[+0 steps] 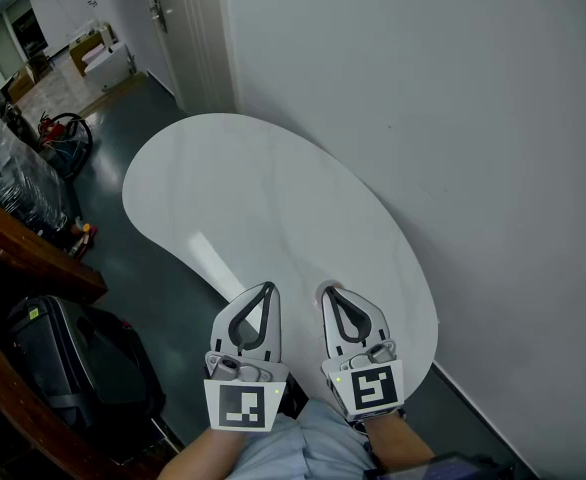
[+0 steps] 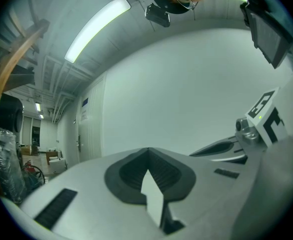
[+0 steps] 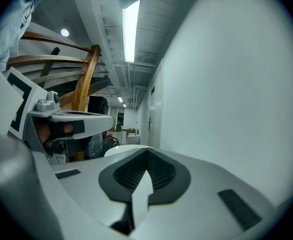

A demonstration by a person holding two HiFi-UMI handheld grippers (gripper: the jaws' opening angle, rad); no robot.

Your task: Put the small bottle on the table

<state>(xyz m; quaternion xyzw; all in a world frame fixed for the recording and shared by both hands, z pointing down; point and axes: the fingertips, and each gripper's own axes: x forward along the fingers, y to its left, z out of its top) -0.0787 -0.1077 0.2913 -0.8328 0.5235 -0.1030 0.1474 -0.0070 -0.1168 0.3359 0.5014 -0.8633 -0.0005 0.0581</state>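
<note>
head view: the white oval table point(image 1: 273, 188) runs from the upper left of the frame down to the lower right, with one long edge against the pale wall point(image 1: 453, 118). the left gripper point(image 1: 269, 288) and the right gripper point(image 1: 329, 291) sit side by side at the lower middle, over the near end of the table. each has its jaws drawn together at the tips, with nothing between them. their marker cubes point(image 1: 240, 405) are at the bottom edge, above a sleeve. dark floor point(image 1: 143, 258) lies to the left of the table, with a black bag point(image 1: 73, 358) at the lower left beside a wooden rail point(image 1: 23, 253).

left gripper view: the jaws meet at the centre bottom of the frame, pinched narrow and empty. behind them is the plain wall. a long ceiling light point(image 2: 96, 28) is at the upper left, and the right gripper shows at the right edge.

right gripper view: the jaws are closed tip to tip at the centre bottom and hold nothing. a sliver of the table shows just above them. a curved wooden rail is at the upper left, and the left gripper is at the left edge.

no view shows the small bottle, so i cannot tell where it is.
</note>
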